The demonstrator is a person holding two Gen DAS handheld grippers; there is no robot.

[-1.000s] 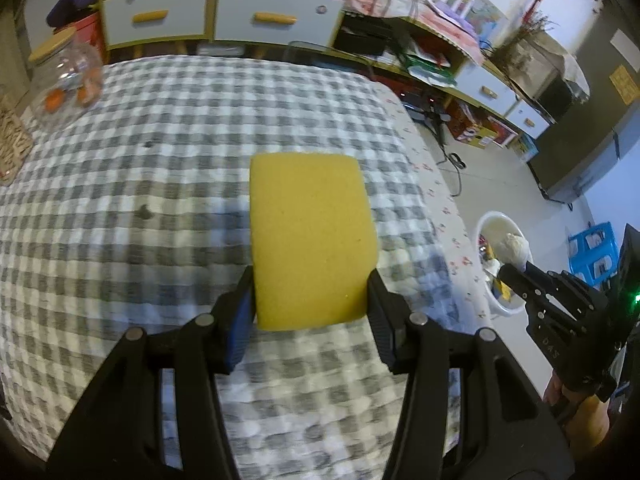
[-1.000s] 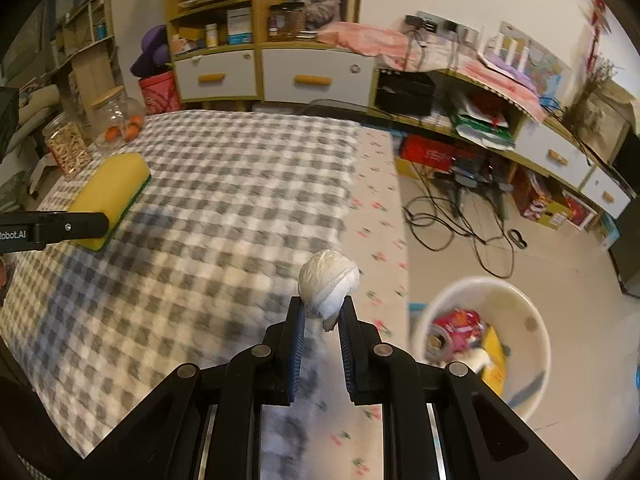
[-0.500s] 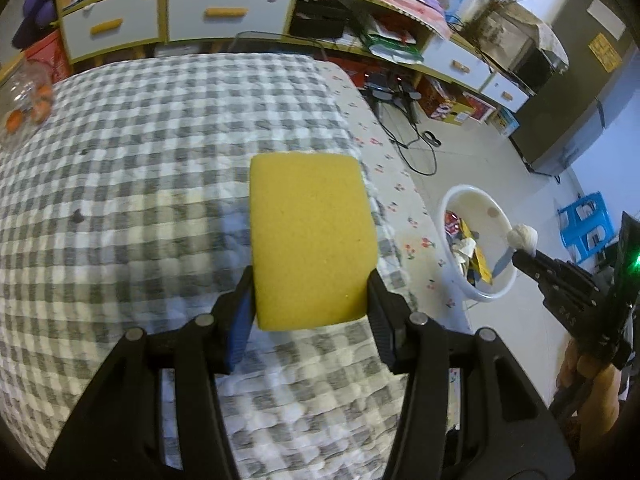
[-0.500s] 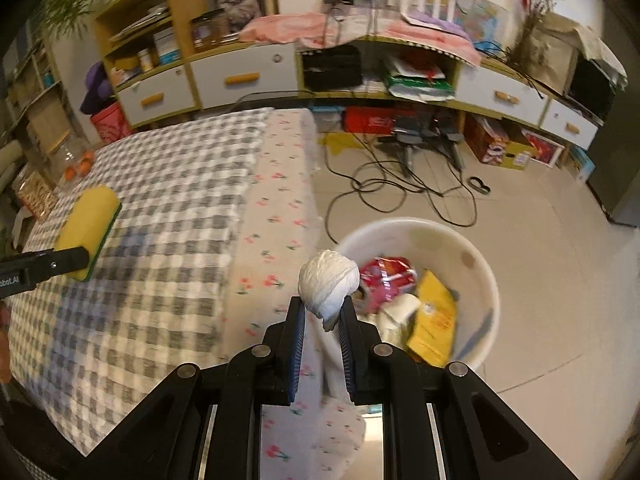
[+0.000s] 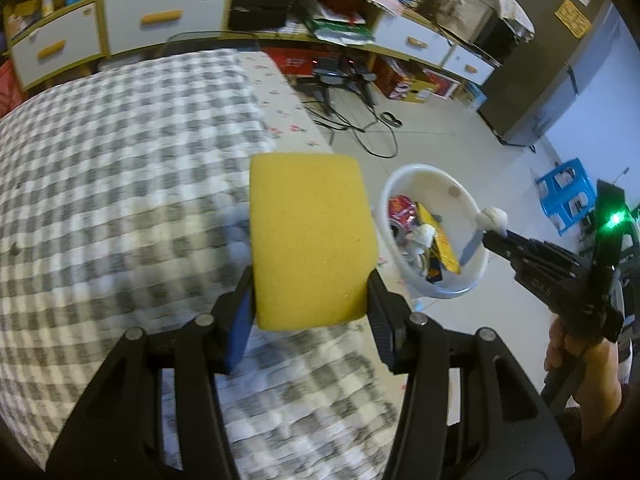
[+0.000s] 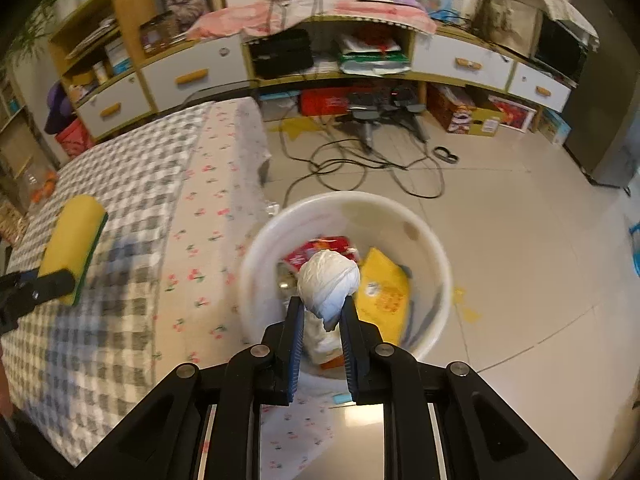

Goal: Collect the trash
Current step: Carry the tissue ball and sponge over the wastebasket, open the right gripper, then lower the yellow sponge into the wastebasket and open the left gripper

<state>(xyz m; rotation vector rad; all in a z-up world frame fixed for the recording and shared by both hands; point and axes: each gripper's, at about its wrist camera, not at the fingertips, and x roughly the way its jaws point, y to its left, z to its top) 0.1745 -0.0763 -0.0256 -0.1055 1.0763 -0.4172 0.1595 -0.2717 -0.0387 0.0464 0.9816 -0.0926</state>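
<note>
The table (image 5: pixel 100 168), covered in a grey-and-white checked cloth (image 6: pixel 120 200) with a floral border hanging at its edge, is occupying the left of both views. The white bin (image 6: pixel 436 248) is standing on the tiled floor just beside that edge and is holding a red wrapper (image 6: pixel 316 250), a yellow packet (image 6: pixel 384 288) and other scraps that are too blurred to identify.

The left gripper (image 5: pixel 310 292) is hovering over the table near its edge, its jaws pinching a yellow sponge (image 5: pixel 310 240) by the sides; the right wrist view is showing a green backing on that sponge.

The right gripper (image 6: pixel 322 320) is hanging above the bin opening, its jaws pressing on the lower part of a crumpled white paper ball (image 6: pixel 328 280), which is sitting directly over the bin's contents.
</note>
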